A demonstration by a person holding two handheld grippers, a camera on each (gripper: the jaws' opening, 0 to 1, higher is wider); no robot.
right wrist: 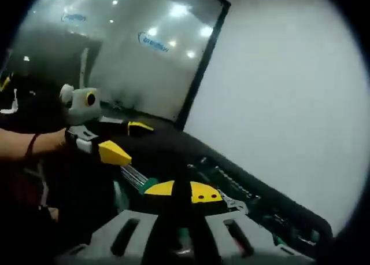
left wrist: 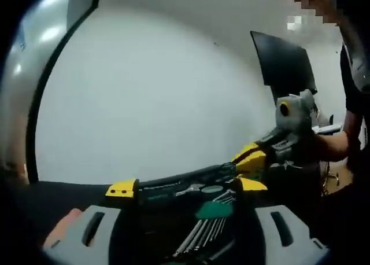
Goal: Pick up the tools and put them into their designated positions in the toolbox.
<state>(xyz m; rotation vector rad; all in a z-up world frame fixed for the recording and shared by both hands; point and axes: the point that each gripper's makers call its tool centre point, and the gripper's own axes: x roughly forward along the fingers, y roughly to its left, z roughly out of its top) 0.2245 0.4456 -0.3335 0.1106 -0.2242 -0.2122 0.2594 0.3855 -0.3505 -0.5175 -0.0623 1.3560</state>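
The black toolbox (left wrist: 173,181) lies open in front of me, with a silver wrench (left wrist: 191,190) seated in it. A hex key set (left wrist: 205,227) in a green holder lies between the yellow tips of my left gripper (left wrist: 186,187), which stand wide apart. My right gripper (left wrist: 253,158) comes in from the right and pinches the toolbox's black edge. In the right gripper view, my right gripper (right wrist: 181,191) is shut on that black edge of the toolbox (right wrist: 277,210). My left gripper (right wrist: 126,139) is open over the hex key set (right wrist: 136,175).
A white wall rises behind the dark table (left wrist: 52,192). A black monitor (left wrist: 283,62) stands at the right, with a person's arm (left wrist: 332,146) in front of it. A glass partition with a black frame (right wrist: 202,68) shows at the left in the right gripper view.
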